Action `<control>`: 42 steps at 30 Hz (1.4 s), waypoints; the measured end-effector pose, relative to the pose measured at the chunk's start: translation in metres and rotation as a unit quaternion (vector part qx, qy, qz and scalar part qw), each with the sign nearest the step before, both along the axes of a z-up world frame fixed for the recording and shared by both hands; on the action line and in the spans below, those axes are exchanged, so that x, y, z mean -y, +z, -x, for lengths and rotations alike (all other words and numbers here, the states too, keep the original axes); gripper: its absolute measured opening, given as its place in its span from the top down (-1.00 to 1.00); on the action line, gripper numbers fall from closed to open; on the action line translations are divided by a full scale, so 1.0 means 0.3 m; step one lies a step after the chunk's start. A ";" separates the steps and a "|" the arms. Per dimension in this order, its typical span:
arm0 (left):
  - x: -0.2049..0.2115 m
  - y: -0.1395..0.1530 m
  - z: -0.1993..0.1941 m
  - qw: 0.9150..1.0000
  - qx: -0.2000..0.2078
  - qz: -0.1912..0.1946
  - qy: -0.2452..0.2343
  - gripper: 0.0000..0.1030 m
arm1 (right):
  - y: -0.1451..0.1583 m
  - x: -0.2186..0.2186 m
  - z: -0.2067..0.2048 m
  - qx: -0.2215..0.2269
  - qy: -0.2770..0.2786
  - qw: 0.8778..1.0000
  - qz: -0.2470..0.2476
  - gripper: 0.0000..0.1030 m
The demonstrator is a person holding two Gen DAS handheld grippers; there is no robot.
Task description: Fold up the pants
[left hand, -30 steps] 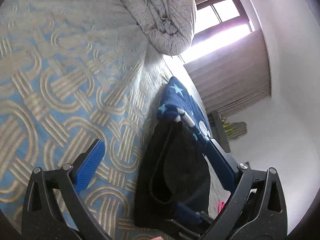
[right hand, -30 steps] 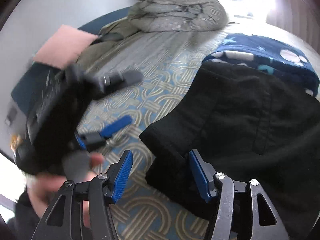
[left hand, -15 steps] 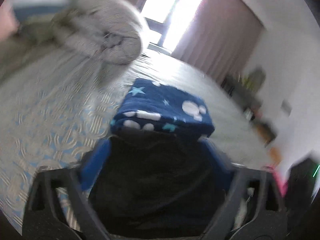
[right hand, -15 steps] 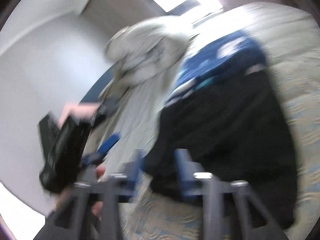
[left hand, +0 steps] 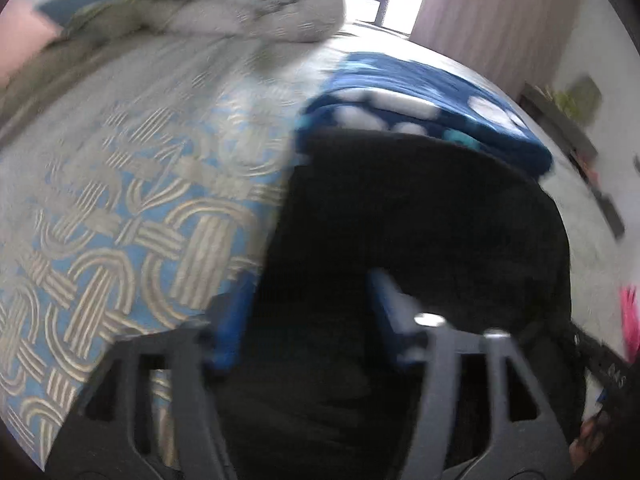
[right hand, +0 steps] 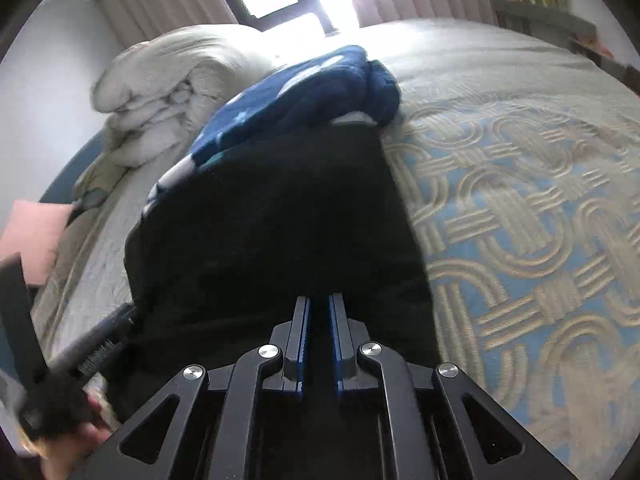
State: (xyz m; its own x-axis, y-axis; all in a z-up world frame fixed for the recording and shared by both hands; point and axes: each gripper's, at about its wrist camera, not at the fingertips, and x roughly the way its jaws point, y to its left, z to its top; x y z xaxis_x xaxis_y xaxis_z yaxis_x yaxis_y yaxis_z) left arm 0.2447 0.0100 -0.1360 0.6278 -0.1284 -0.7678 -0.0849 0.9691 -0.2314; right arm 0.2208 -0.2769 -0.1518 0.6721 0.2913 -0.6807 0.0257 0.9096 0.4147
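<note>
the black pants (right hand: 276,224) lie on the bed (right hand: 520,208), on a bedspread patterned in blue with beige woven loops. their far end touches, and seems to overlap, a folded navy blanket (right hand: 304,92) with white spots and stars. a bundled grey duvet (right hand: 168,88) sits further up the bed near the bright window, and a pink pillow (right hand: 28,236) shows at the left edge.

the right tongs (right hand: 319,312) have their two blue pads nearly together with only a narrow slot between them, pinching the near edge of the pants.

in the left wrist view, which is blurred, the left tongs (left hand: 308,320) stand apart with dark cloth of the pants (left hand: 420,216) between the blue fingers (left hand: 234,324); they straddle the fabric's left edge without pressing on it. the same tool appears at the lower left of the right wrist view, held in a hand (right hand: 76,444) beside the left side of the pants.
</note>
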 end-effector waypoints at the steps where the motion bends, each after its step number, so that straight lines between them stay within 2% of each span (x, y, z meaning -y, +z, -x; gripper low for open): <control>1: -0.017 -0.015 -0.011 1.000 -0.007 0.017 0.004 -0.57 | -0.002 0.021 -0.004 -0.004 -0.001 1.000 -0.022 0.86; 2: -0.029 -0.025 -0.013 0.999 -0.009 0.031 0.004 -0.57 | -0.014 0.035 -0.006 -0.005 -0.001 0.999 -0.037 0.87; 4: -0.010 -0.010 -0.003 1.000 -0.003 0.006 0.003 -0.57 | -0.023 0.043 -0.007 -0.003 -0.001 0.999 -0.044 0.89; 6: 0.001 -0.001 0.001 1.000 -0.001 -0.009 0.003 -0.57 | -0.012 0.033 -0.003 -0.003 -0.001 1.000 -0.031 0.89; 10: -0.041 0.014 0.048 1.000 -0.007 0.012 0.002 -0.56 | 0.001 0.031 0.001 -0.007 0.001 1.000 -0.030 0.89; 16: -0.057 0.030 0.149 0.999 0.002 -0.028 -0.023 -0.57 | 0.011 0.005 -0.005 -0.010 0.001 1.000 0.000 0.89; 19: -0.073 0.050 0.157 0.999 0.003 -0.028 -0.026 -0.57 | 0.016 0.003 -0.003 -0.014 0.003 1.000 0.004 0.89; 21: -0.091 0.079 0.175 0.999 0.009 -0.023 -0.024 -0.56 | 0.034 0.006 0.011 -0.022 0.011 1.000 0.006 0.87; 23: -0.104 0.112 0.199 0.999 0.020 -0.039 -0.011 -0.54 | 0.056 0.017 0.041 -0.030 0.012 0.999 0.006 0.82; 25: -0.114 0.128 0.210 0.999 0.028 -0.037 -0.016 -0.52 | 0.082 0.031 0.100 -0.026 0.011 1.000 0.004 0.80; 29: -0.097 0.082 0.191 0.996 -0.006 -0.083 -0.035 -0.55 | 0.056 0.017 0.177 -0.042 0.055 0.997 0.034 0.80; 31: -0.116 0.063 0.195 0.996 -0.013 -0.082 -0.036 -0.56 | 0.039 0.012 0.203 -0.033 0.079 0.994 0.067 0.87; 35: -0.171 0.048 0.215 0.996 -0.037 -0.077 -0.026 -0.69 | 0.025 0.071 0.239 -0.051 0.080 0.995 0.029 0.89; 39: -0.170 0.042 0.238 0.993 -0.049 -0.097 -0.043 -0.70 | 0.023 0.082 0.264 -0.049 0.078 0.995 0.029 0.92; 42: -0.157 0.054 0.260 0.992 -0.046 -0.111 -0.047 -0.69 | 0.031 0.057 0.268 -0.048 0.071 0.995 0.051 0.91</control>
